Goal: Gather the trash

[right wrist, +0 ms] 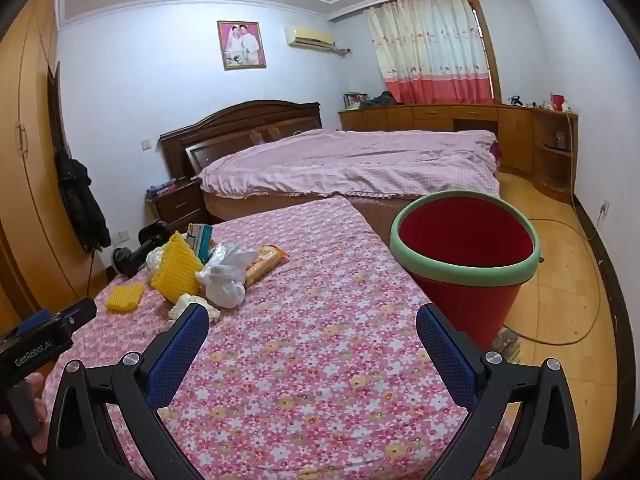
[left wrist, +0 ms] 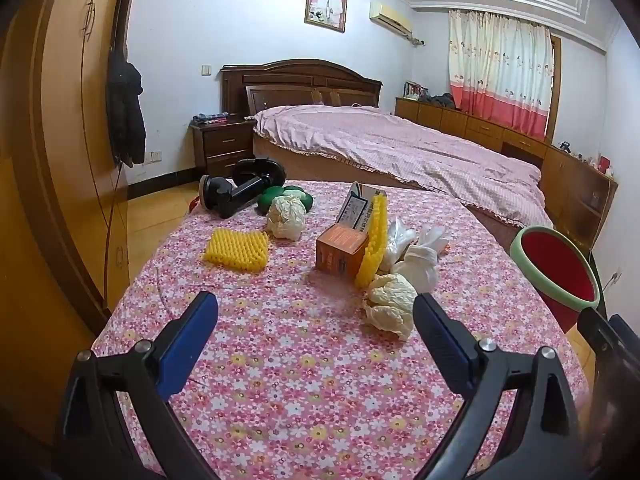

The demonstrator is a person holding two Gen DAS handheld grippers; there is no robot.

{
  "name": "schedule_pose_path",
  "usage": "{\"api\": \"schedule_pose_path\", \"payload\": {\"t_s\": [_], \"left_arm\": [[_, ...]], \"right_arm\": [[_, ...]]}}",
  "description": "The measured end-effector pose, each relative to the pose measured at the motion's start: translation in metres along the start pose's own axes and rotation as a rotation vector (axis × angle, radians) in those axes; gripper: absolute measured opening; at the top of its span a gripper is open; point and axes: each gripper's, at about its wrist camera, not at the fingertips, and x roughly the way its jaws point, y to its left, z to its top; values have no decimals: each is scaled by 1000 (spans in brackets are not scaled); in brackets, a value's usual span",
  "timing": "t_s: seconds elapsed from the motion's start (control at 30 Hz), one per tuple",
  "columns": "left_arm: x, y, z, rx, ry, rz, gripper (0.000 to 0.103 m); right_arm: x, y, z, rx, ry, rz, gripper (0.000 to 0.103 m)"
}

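A flowered pink tablecloth (left wrist: pixel 304 360) carries the trash. In the left wrist view a crumpled paper ball (left wrist: pixel 390 304) lies just ahead of my right-hand finger, a second paper ball (left wrist: pixel 285 216) farther back, white plastic bags (left wrist: pixel 416 256), an orange box (left wrist: pixel 340 250) and yellow foam pieces (left wrist: pixel 237 249). My left gripper (left wrist: pixel 316 324) is open and empty above the cloth. My right gripper (right wrist: pixel 312 332) is open and empty. A red bin with a green rim (right wrist: pixel 466 248) stands beside the table's right edge, also in the left wrist view (left wrist: pixel 558 268).
A black dumbbell (left wrist: pixel 240 188) and green objects (left wrist: pixel 276 196) lie at the table's far end. A snack packet (right wrist: pixel 264 264) lies by the bags. Behind are a bed (left wrist: pixel 400 148), a nightstand (left wrist: pixel 224 144) and a wardrobe (left wrist: pixel 60 140) on the left. A cable (right wrist: pixel 576 280) runs over the floor.
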Motion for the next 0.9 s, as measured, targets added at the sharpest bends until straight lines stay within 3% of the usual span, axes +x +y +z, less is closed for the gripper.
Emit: {"api": "schedule_pose_path", "payload": {"t_s": [0.9], "left_arm": [[-1, 0, 0, -4, 1, -6, 97]], "right_arm": [[1, 1, -1, 4, -1, -2, 103]]}}
